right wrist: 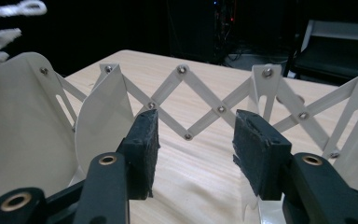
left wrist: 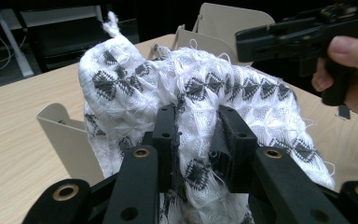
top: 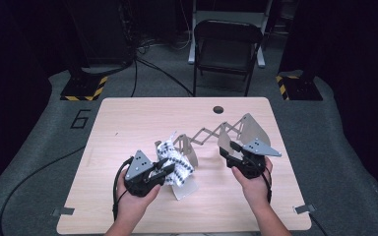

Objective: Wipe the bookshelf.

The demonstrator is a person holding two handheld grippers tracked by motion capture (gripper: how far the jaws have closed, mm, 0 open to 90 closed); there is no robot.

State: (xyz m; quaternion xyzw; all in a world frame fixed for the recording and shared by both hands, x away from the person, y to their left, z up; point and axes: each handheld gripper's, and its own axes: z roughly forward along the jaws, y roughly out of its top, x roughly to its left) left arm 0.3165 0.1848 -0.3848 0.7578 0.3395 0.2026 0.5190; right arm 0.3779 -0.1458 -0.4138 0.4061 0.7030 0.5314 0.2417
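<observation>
A white cloth with a black pattern (top: 177, 164) is draped over the near left end of a beige folding scissor rack (top: 211, 133) in the middle of the wooden table. My left gripper (top: 166, 169) is at the cloth's left side, and its jaws are shut on a fold of the cloth (left wrist: 214, 88); the left gripper view shows the fabric pinched between the pads (left wrist: 196, 135). My right gripper (top: 229, 150) is at the rack's near right end. It stands open (right wrist: 193, 140), nothing between its pads, facing the rack's crossed slats (right wrist: 186, 98). An edge of the cloth (right wrist: 0, 32) shows at the upper left.
A round hole (top: 218, 109) sits near the table's far edge. Behind the table stands a dark folding chair (top: 226, 46). Striped stand bases (top: 81, 88) and cables lie on the grey floor. The right gripper also shows (left wrist: 279, 39) beyond the cloth.
</observation>
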